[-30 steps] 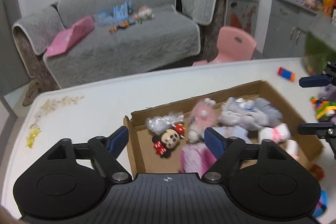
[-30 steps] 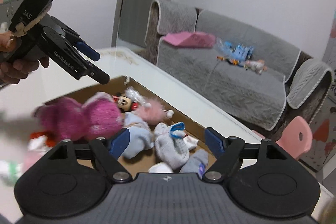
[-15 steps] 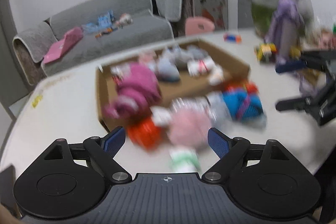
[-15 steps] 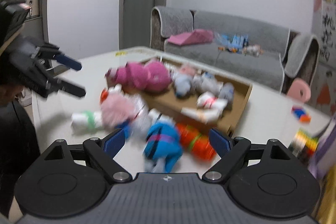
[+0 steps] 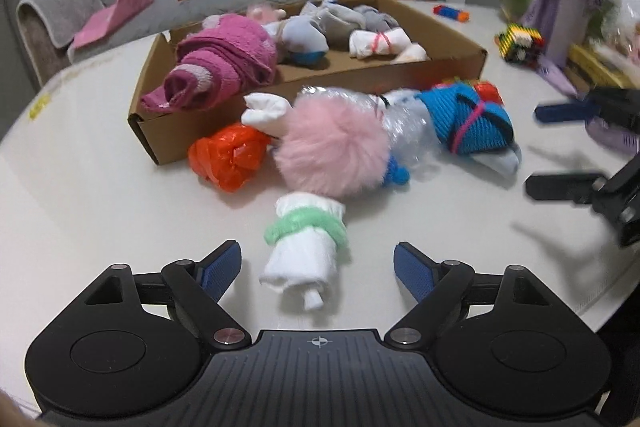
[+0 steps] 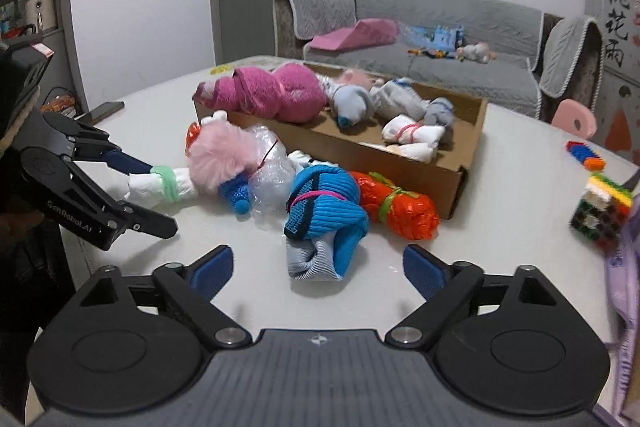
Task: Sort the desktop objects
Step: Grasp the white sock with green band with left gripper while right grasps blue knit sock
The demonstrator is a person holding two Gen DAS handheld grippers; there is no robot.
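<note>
Your left hand-held gripper hovers low over the white surface with its blue-padded fingers spread wide and nothing between them except, further out, the rolled white sock with a mint-green band, which lies on the surface untouched by either pad. Your right hand-held gripper is likewise spread wide and holds nothing; just ahead of it lies the bright blue knitted sock bundle tied with a pink band. Both bundles sit near the edge of the surface closest to you. Beyond the white sock lies a loose pile: a fluffy pink pom-pom, a crinkled clear plastic bag touching it, and an orange foil-wrapped bundle resting against the front wall of the shallow brown cardboard box. In the right wrist view a second orange foil-wrapped roll tied with a green band lies against the same box near its right corner. Inside the box, a magenta fleece roll fills the left end, grey and pale blue socks sit in the middle, and a white sock bundle with a pink band lies toward the right end. A multicoloured block cube stands apart toward the right edge of the surface.
</note>
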